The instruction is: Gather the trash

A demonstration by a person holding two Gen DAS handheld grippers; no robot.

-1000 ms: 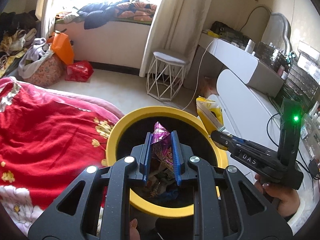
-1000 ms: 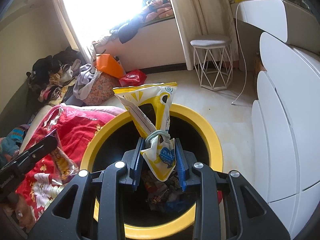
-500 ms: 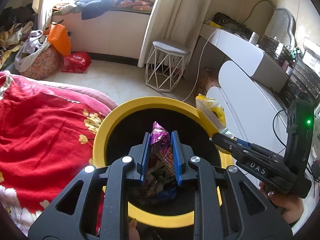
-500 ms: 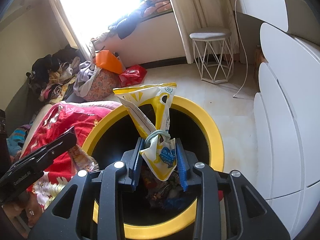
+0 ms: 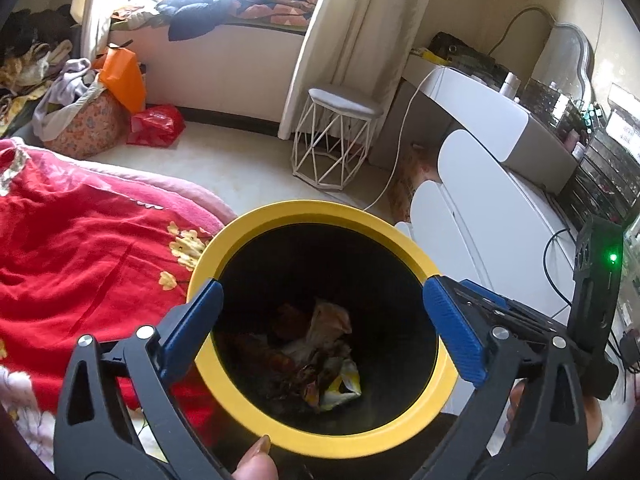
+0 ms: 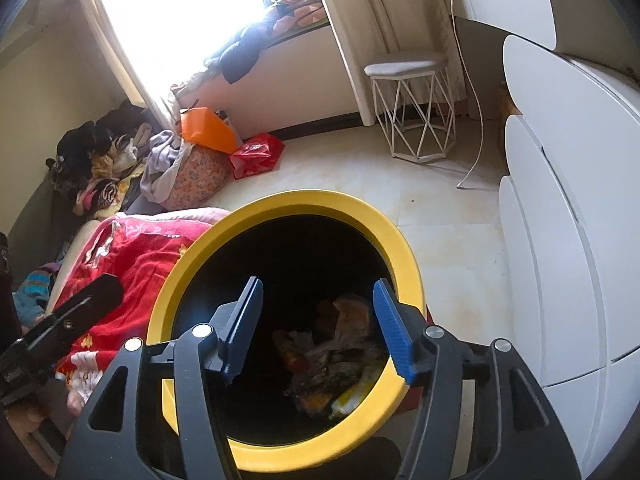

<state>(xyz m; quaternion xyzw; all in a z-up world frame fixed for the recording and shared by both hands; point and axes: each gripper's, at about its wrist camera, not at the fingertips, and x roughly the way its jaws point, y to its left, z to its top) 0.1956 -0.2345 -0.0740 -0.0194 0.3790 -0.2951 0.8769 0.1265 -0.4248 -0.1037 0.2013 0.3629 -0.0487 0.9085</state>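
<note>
A round bin with a yellow rim (image 5: 320, 210) and black inside stands on the floor under both grippers; it also shows in the right wrist view (image 6: 320, 200). Crumpled wrappers (image 5: 320, 356) lie at its bottom, seen too in the right wrist view (image 6: 336, 364). My left gripper (image 5: 324, 326) is open wide and empty above the bin mouth. My right gripper (image 6: 320, 330) is open and empty above the bin. The right gripper's body (image 5: 560, 320) shows at the right of the left wrist view.
A bed with a red flowered blanket (image 5: 80, 256) lies left of the bin. White rounded drawers (image 6: 560, 220) stand right. A white wire stool (image 5: 336, 140), a red bag (image 5: 156, 126), an orange bag (image 6: 206, 130) and piled clothes (image 6: 104, 156) are farther back.
Both grippers opened. The purple wrapper left the left gripper and the yellow snack bag left the right gripper; both now lie in the bin.
</note>
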